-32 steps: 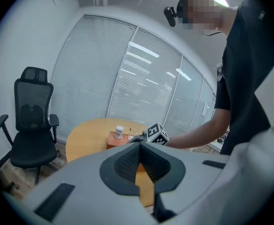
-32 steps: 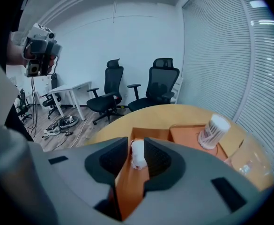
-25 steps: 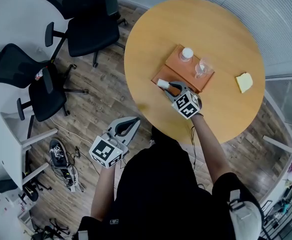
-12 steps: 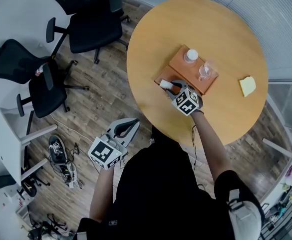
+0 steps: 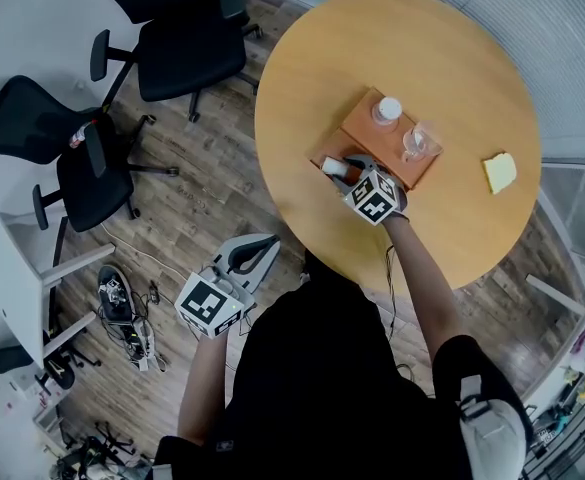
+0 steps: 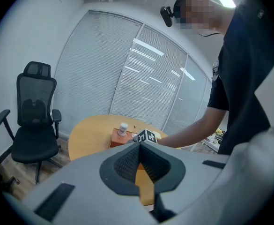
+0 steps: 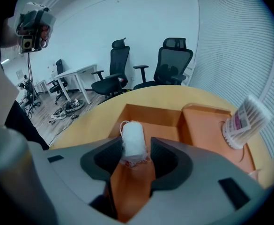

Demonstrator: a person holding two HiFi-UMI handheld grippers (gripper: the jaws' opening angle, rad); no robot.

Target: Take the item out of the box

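Observation:
An orange cardboard box [image 5: 365, 128] lies open on the round wooden table [image 5: 452, 48]. A white roll of gauze [image 5: 331, 165] lies in its near half. My right gripper [image 5: 342, 166] reaches down into that half. In the right gripper view the roll [image 7: 133, 137] stands between the two pads of the right gripper [image 7: 137, 145], close to the left one. The jaws have just been opening and stand wide around it. The box's wall [image 7: 151, 118] shows behind. My left gripper [image 5: 255, 253] hangs off the table over the floor, its jaws together and empty [image 6: 139, 146].
A tub of cotton swabs [image 5: 387, 110] and a clear glass [image 5: 413, 143] stand on the box's far half. A yellow pad [image 5: 499, 172] lies to the right on the table. Black office chairs [image 5: 182, 48] stand on the floor at the left.
My right gripper has sunk a little into the box's near half, with the white roll at its tip. The left gripper has not moved.

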